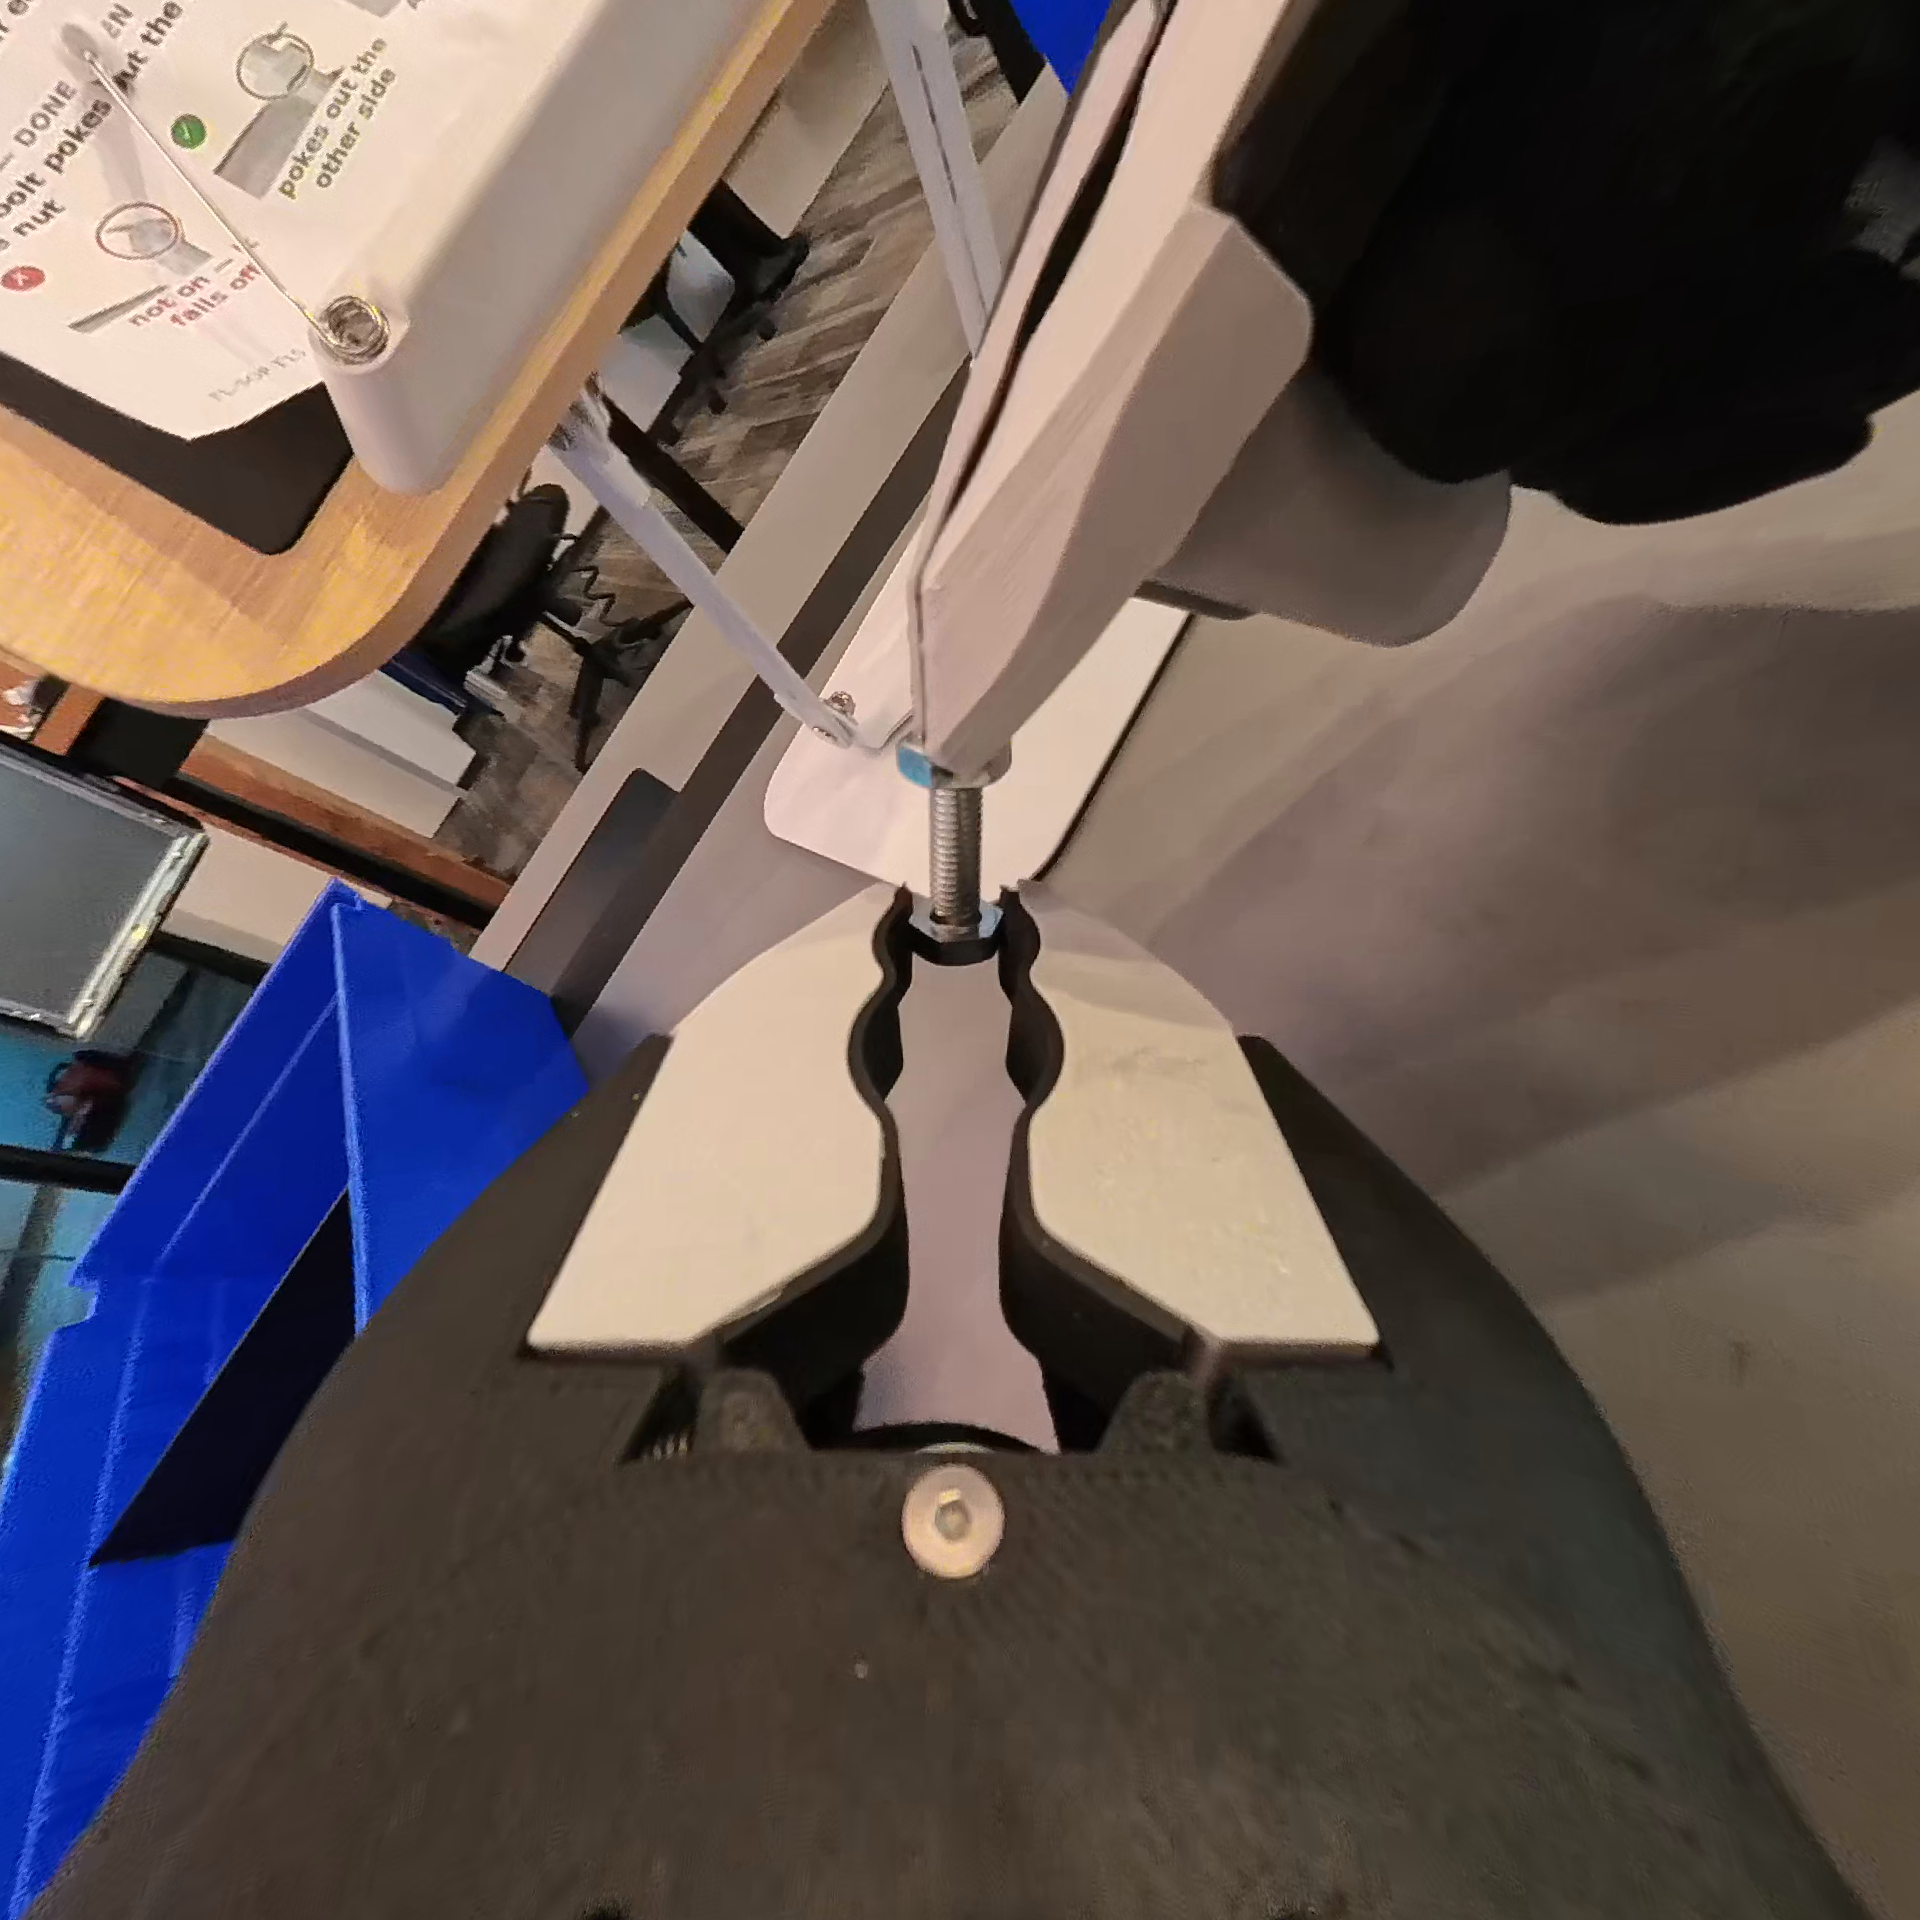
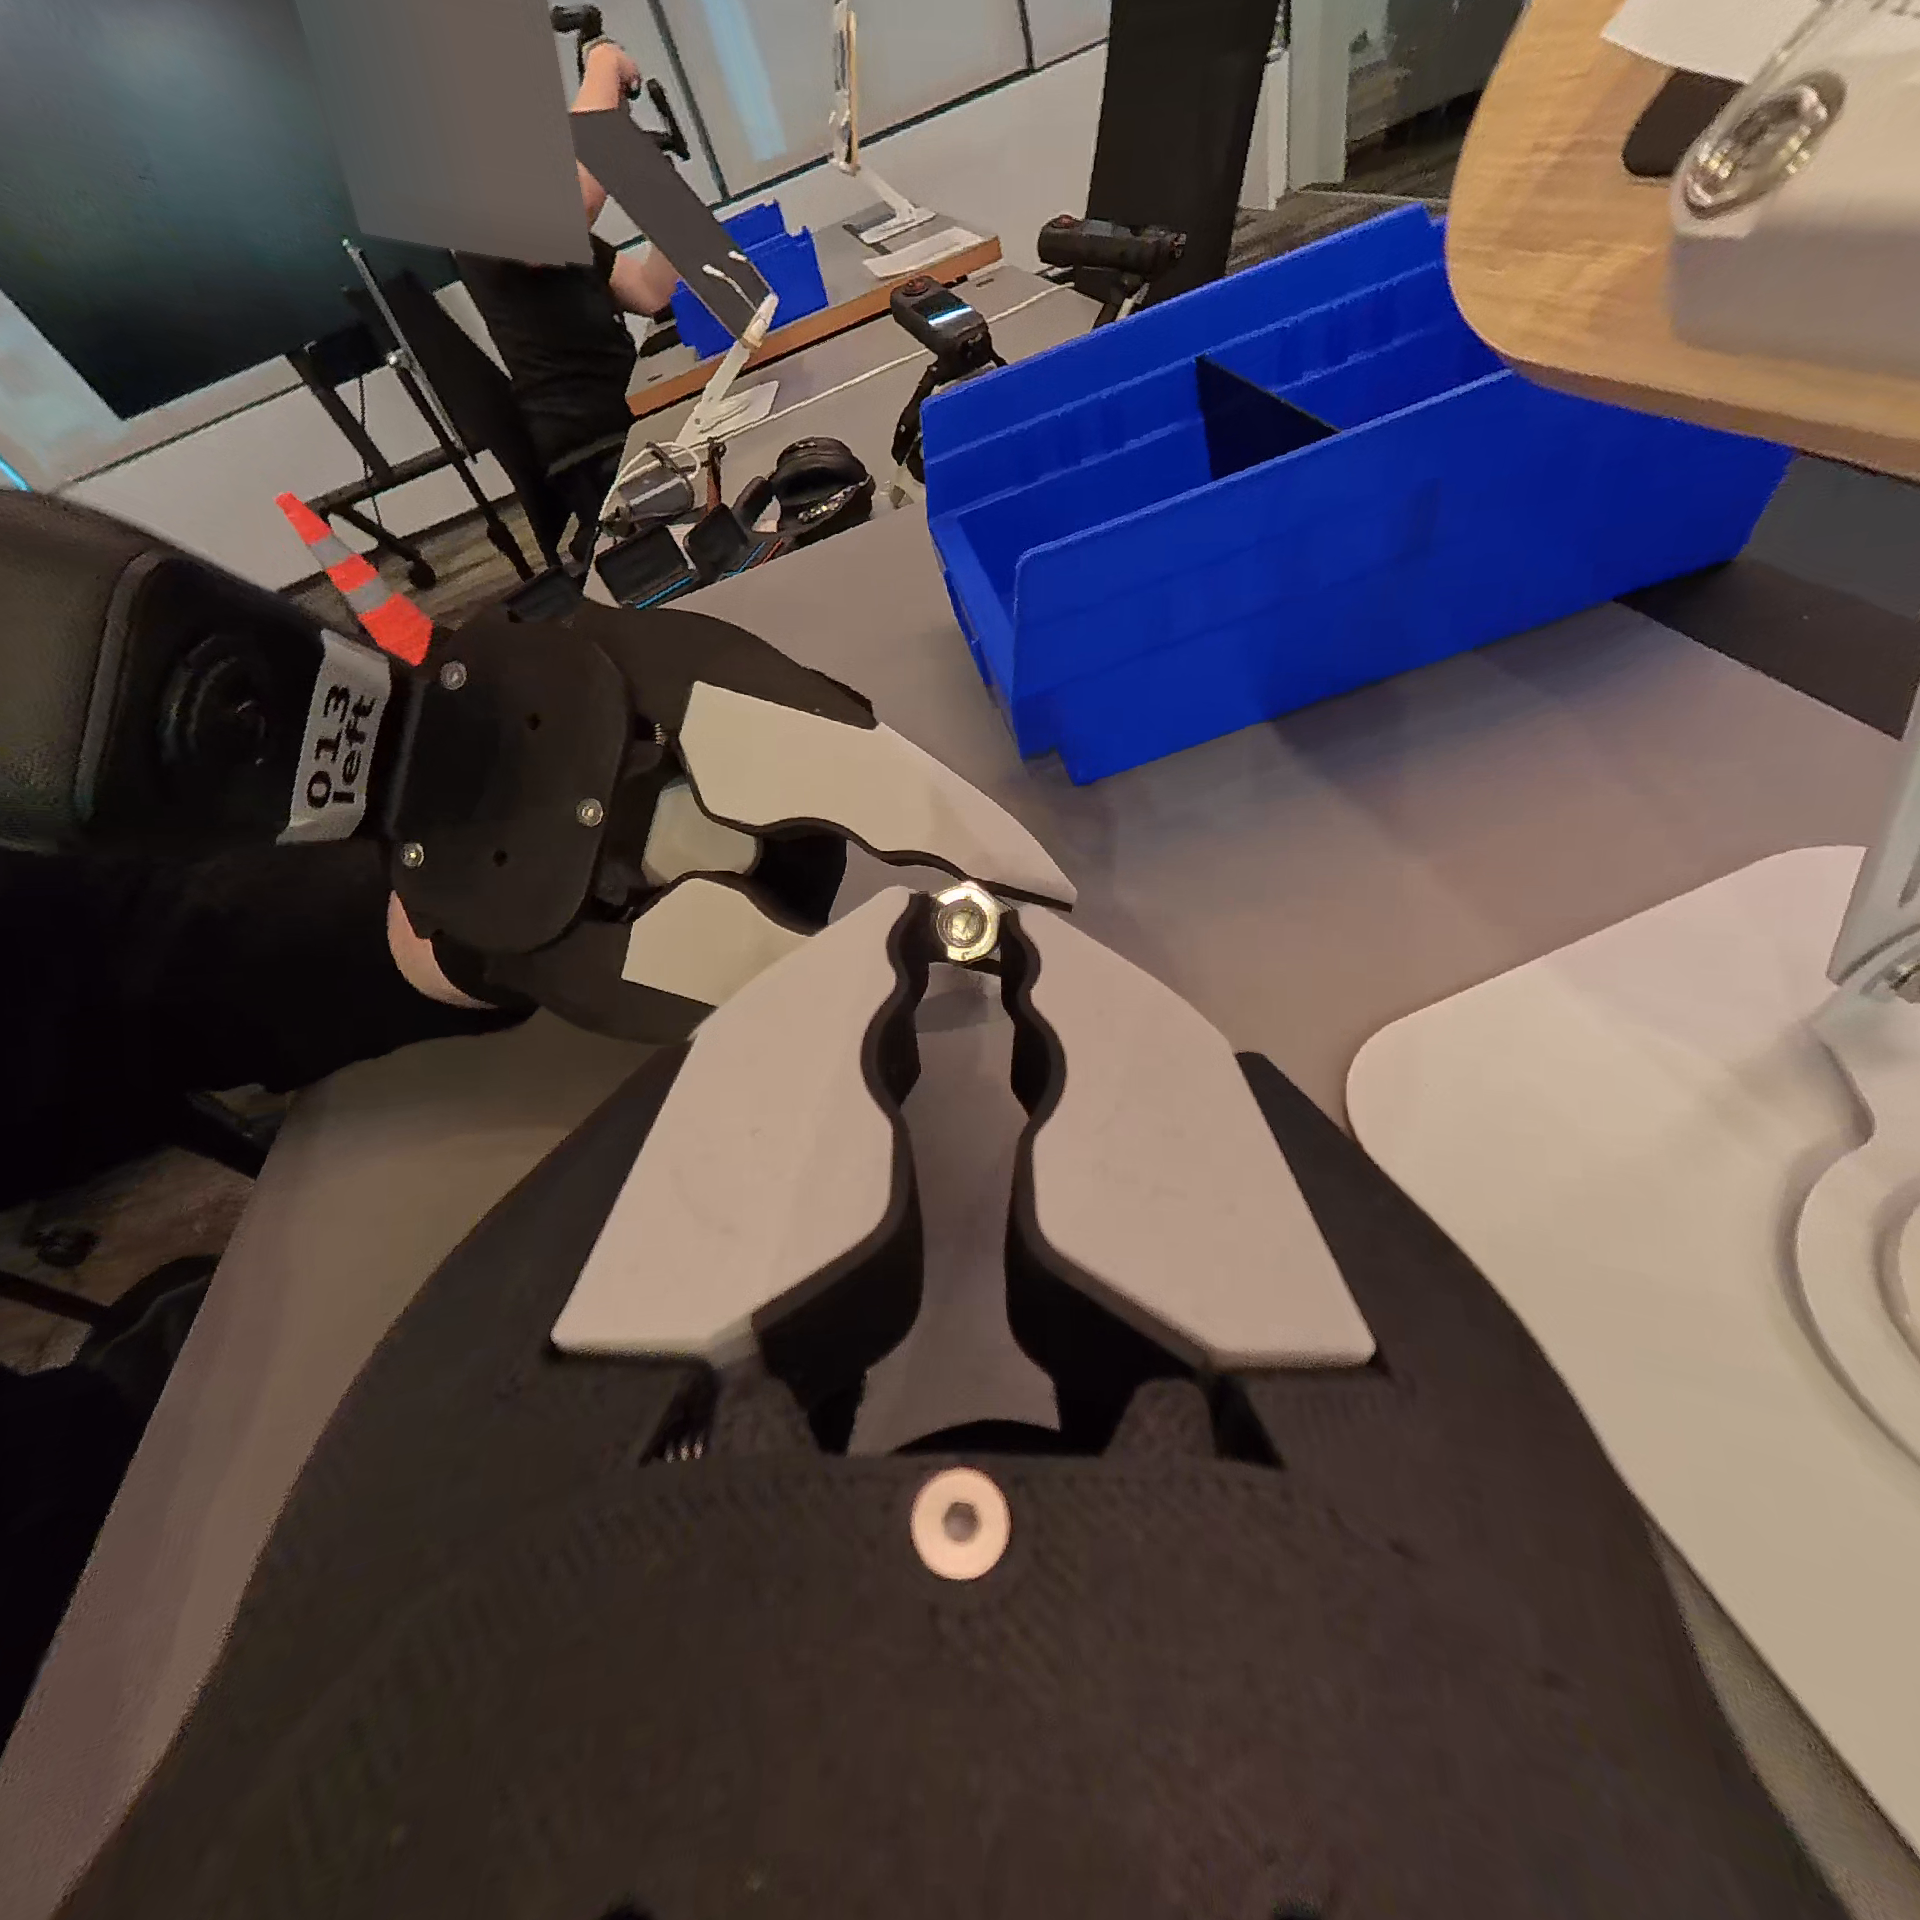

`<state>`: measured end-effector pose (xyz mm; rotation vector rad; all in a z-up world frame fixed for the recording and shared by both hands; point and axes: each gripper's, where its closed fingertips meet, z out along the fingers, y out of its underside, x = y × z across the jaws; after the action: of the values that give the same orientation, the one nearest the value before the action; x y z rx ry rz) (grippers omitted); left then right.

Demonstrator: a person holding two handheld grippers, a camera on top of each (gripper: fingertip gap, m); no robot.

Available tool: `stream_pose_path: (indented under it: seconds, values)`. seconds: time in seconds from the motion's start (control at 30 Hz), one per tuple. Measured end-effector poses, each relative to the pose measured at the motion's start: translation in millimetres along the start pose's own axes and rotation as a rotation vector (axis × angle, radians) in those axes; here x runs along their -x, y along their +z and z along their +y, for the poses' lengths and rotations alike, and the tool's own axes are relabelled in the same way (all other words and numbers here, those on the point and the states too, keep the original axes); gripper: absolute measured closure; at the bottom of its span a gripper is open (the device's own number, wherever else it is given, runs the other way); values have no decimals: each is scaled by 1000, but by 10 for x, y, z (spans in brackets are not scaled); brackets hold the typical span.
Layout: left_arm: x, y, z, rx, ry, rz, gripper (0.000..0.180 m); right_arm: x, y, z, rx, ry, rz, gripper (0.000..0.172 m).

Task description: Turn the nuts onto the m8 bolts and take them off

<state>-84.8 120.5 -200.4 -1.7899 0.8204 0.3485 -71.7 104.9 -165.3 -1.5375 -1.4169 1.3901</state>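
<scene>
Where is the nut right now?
In the left wrist view the nut sits between the left gripper's fingertips, on the tip of the bolt held by the right gripper.

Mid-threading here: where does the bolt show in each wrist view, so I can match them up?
Left wrist view: the bolt is at centre, its threaded shank running up from the nut gripped in the left gripper's jaws.
Right wrist view: only its hex head shows, end-on, at centre in the right gripper's jaws.
Shared landmark: the blue bin, lower left in the left view, upper right in the right view.
</scene>
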Motion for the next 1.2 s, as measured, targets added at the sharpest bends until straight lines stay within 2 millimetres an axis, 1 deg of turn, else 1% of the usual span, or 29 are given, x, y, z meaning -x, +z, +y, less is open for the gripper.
stream_pose_path:
  seconds: [0.03, 0.17, 0.27, 0.73, 1.2]
  values:
    - [7, 4, 15, 12, 16, -11, 165, -14, 8, 9, -1, 26, 8, 158]
    - [18, 13, 43, 28, 37, -26, 165, -47, 24, 20, -39, 164, 5, 158]
    - [17, 15, 41, 27, 34, -26, 165, -50, 23, 19, -56, 194, -4, 158]
    - [-3, 42, 52, 31, 32, -15, 165, -53, 22, 42, -33, 187, 1, 158]
    - [-27, 54, 30, 11, -9, 21, 165, -1, 54, 47, -28, 111, -12, 157]
